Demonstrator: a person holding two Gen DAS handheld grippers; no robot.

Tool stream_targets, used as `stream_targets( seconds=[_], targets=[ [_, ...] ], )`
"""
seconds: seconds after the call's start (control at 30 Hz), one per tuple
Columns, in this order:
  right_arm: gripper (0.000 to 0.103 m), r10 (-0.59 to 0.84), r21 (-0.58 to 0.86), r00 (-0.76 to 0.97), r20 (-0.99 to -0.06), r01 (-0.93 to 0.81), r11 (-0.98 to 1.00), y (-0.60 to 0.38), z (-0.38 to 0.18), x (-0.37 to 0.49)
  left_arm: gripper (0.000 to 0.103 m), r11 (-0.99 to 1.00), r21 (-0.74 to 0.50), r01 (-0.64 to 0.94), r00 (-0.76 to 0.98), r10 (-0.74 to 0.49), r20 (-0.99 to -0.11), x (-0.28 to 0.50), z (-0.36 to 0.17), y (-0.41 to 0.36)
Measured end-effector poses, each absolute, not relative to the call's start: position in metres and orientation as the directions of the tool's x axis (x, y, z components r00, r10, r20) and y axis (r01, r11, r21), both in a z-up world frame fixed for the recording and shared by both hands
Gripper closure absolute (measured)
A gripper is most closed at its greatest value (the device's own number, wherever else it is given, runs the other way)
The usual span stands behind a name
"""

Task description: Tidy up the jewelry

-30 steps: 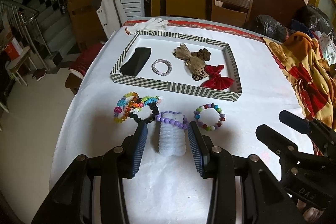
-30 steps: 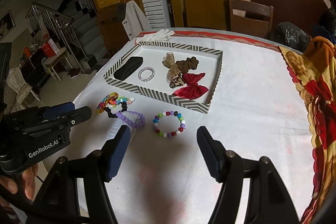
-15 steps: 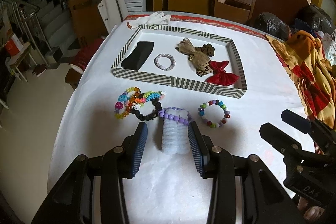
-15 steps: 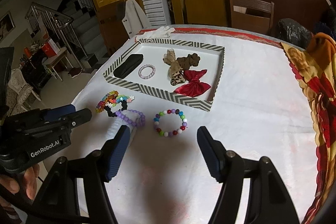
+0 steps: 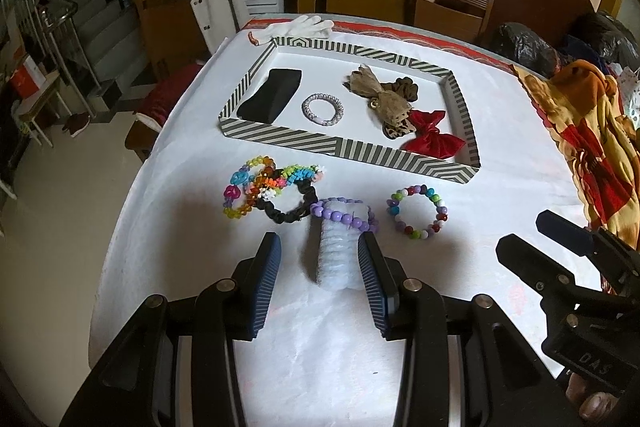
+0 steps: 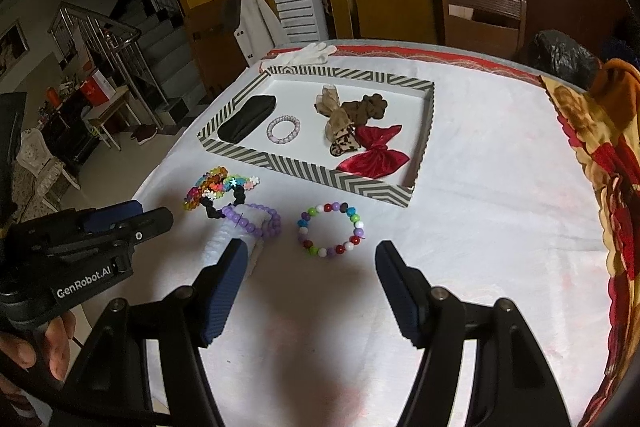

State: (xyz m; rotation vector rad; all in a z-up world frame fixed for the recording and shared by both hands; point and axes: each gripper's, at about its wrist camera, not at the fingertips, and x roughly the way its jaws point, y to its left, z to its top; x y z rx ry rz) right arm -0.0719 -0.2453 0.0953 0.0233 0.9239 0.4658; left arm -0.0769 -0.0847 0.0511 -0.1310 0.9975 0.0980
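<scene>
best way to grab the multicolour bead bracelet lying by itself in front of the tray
The multicolour bead bracelet lies flat as an open ring on the white tablecloth, clear of its neighbours. Probably best: come from above, one jaw inside the ring, one outside, and pinch the near arc of beads.

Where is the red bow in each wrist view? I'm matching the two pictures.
Left wrist: red bow in the striped tray's near right corner, right of centre.
Right wrist: red bow in the same corner, centre.
Shared landmark: white glove beyond the tray.
</scene>
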Motion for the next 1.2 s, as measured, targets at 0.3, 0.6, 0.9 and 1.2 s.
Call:
stream_targets(
  seconds=[0.3,0.6,0.9,1.2],
  targets=[
    [0.033,0.398,0.215,0.494,-0.773,-0.385,0.897,-0.239,0.091,-0.071,0.056,0.986,-0.068,-0.154,0.525,0.024,-0.851,-0.077,0.045,-0.080],
    [0.033,0.400,0.221,0.482,-0.779,-0.385,0.896,-0.237,0.087,-0.069,0.056,0.985,-0.071,-0.159,0.515,0.021,-0.857,-0.078,0.041,-0.075],
    [0.033,0.380,0.218,0.455,-0.806,-0.368,0.904,-0.243,0.069,-0.064,0.056,0.976,-0.125,-0.180,0.479,-0.024,-0.878,-0.080,0.030,-0.055],
    [0.033,0.402,0.258,0.404,-0.822,-0.365,0.895,-0.243,0.045,-0.052,0.056,0.952,-0.183,-0.244,0.417,-0.067,-0.907,-0.077,0.005,-0.028]
  ],
)
